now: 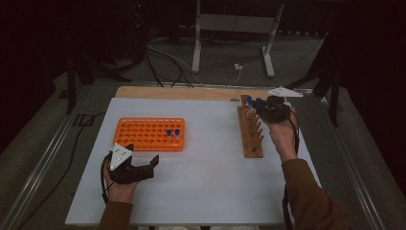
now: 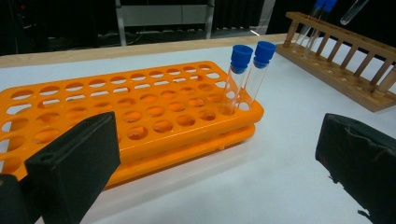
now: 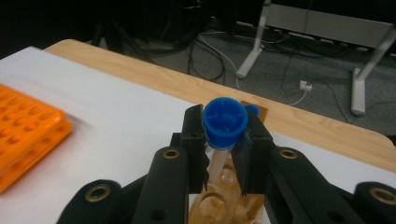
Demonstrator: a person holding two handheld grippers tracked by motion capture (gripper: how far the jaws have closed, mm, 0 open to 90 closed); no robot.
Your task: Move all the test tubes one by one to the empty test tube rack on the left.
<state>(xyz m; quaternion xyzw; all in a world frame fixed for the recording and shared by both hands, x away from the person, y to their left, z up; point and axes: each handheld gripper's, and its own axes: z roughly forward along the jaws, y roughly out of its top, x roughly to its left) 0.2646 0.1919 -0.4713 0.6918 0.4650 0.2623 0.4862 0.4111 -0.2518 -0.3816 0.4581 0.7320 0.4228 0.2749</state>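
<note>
An orange tube rack (image 1: 143,134) lies at the table's left, with two blue-capped test tubes (image 1: 173,134) upright in its right end. A wooden rack (image 1: 250,136) runs front to back at the right. My right gripper (image 1: 261,108) hovers over the wooden rack's far end, shut on a blue-capped tube (image 3: 225,119) just below its cap; the tube's lower end is over the wooden rack (image 3: 219,203). A second blue cap (image 3: 252,109) peeks out behind it. My left gripper (image 1: 142,154) rests open just in front of the orange rack (image 2: 116,107), its jaws wide apart with nothing between them, facing the two tubes (image 2: 243,77).
The white tabletop (image 1: 206,177) has a wooden strip (image 1: 182,92) along its far edge. Beyond it are cables and a metal stand's legs (image 1: 230,43) on the floor. The wooden rack (image 2: 336,60) holds tubes (image 2: 317,14) at its far end.
</note>
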